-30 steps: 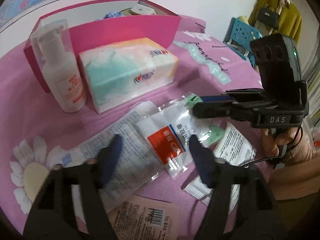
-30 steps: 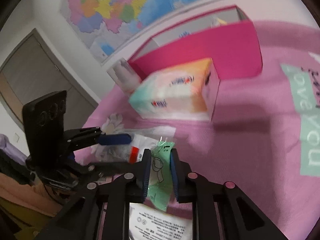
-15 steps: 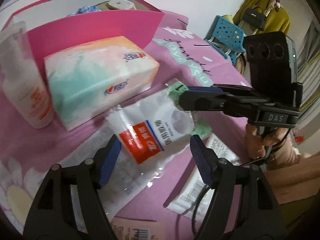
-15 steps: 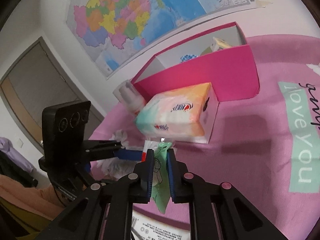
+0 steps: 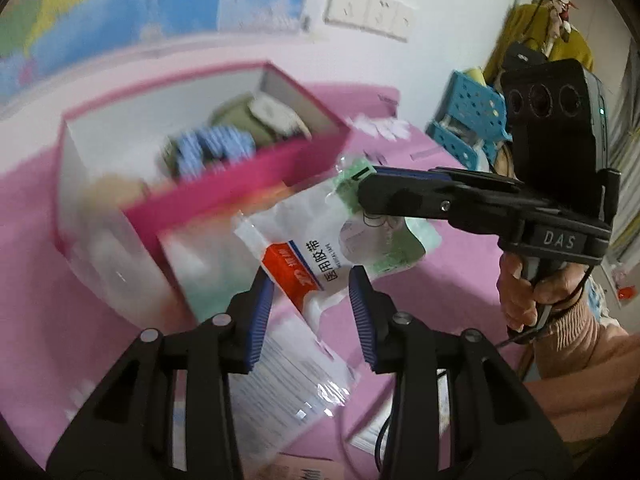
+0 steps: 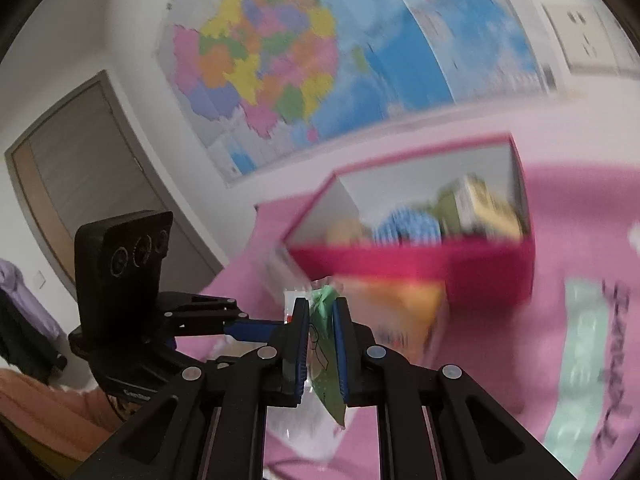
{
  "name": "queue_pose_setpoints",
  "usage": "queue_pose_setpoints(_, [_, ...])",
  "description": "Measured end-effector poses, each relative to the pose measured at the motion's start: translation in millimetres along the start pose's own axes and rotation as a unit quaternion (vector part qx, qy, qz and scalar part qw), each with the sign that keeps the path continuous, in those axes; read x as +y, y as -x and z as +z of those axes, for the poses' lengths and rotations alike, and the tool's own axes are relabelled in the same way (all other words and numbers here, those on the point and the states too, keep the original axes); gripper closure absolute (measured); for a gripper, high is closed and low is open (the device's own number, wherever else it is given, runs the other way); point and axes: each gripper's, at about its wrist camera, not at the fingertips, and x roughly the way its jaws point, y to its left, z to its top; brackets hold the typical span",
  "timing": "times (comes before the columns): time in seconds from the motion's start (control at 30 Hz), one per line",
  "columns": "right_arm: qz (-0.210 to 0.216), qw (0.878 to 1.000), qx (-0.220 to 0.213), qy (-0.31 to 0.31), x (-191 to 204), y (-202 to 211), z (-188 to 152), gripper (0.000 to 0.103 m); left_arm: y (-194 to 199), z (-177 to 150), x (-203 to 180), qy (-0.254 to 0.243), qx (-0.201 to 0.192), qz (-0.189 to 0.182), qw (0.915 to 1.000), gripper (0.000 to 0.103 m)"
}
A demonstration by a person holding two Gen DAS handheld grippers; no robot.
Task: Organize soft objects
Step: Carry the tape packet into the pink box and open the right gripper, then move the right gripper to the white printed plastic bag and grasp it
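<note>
My left gripper (image 5: 312,284) has its fingers part closed around the lower end of a clear packet with a red and white label (image 5: 308,256), held up in the air. My right gripper (image 6: 320,312) is shut on a green packet (image 6: 322,376), also raised; the same packet shows in the left wrist view (image 5: 396,240) beside the clear one. The pink box (image 5: 224,196) lies behind and below both, open, with a blue checked cloth (image 5: 212,148) and other soft things inside. It shows blurred in the right wrist view (image 6: 420,268).
A tissue pack (image 6: 400,304) stands in front of the box. More flat packets (image 5: 288,384) lie on the pink tablecloth (image 5: 40,280) below my left gripper. A blue crate (image 5: 468,120) stands off the table's far right.
Both grippers have risen and moved toward the pink box, carrying their packets. The left gripper has narrowed onto the clear packet and lifted it off the table.
</note>
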Motion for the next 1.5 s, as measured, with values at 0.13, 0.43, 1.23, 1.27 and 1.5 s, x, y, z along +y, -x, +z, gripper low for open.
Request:
queue_pose_setpoints(0.13, [-0.001,1.000,-0.017,0.006,-4,-11,33,0.092,13,29,13,-0.009,-0.019,0.033,0.9993,0.062])
queue_pose_setpoints(0.43, [-0.007,1.000,-0.012,-0.014,-22,-73,83,0.092,-3,76,68,0.017,-0.010,0.084,0.9963,0.062])
queue_pose_setpoints(1.23, [-0.083,0.996,0.017,-0.034,-51,-98,69,0.075,-14,79,135,0.090,-0.009,0.148,0.9848,0.061])
queue_pose_setpoints(1.27, [-0.079,0.996,0.015,-0.030,-48,-93,67,0.075,-7,75,133,0.085,-0.015,0.150,0.9848,0.061])
queue_pose_setpoints(1.5, [-0.039,0.999,0.019,-0.006,-21,-52,47,0.071,39,45,105,0.061,-0.059,0.133,0.9875,0.059])
